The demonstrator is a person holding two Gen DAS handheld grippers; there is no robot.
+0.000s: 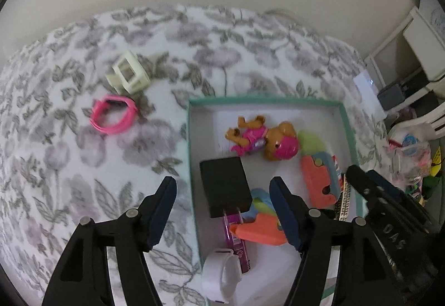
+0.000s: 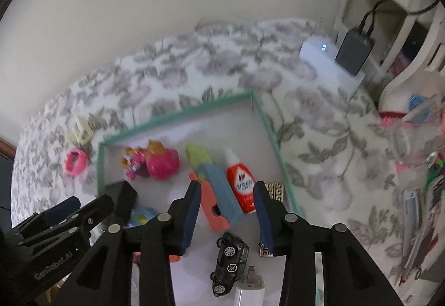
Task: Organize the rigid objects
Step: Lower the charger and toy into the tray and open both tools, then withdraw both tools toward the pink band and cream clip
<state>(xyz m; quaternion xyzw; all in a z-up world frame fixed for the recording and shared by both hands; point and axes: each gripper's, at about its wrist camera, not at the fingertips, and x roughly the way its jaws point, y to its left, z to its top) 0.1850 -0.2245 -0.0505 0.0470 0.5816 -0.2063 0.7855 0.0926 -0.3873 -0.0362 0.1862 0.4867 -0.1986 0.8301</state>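
Observation:
A shallow green-rimmed box (image 1: 267, 102) (image 2: 178, 115) lies on a floral blanket. In it are a pink-helmeted dog toy (image 1: 264, 139) (image 2: 155, 161), a black charger (image 1: 225, 186), orange-and-blue toy pieces (image 1: 319, 180) (image 2: 217, 194), a red glue bottle (image 2: 240, 183), a black toy car (image 2: 230, 261), a white plug (image 2: 250, 289) and a white band (image 1: 219, 275). A pink band (image 1: 112, 116) (image 2: 74, 161) and a cream frame (image 1: 128, 73) (image 2: 80, 130) lie on the blanket left of the box. My left gripper (image 1: 224, 211) is open and empty over the box's left wall. My right gripper (image 2: 226, 214) is open and empty above the box.
The right gripper shows at the right edge of the left wrist view (image 1: 389, 211); the left gripper shows at the lower left of the right wrist view (image 2: 69, 219). A white device (image 2: 325, 58) and black power bank (image 2: 354, 51) lie at the far right. Cluttered items (image 2: 417, 166) fill the right side.

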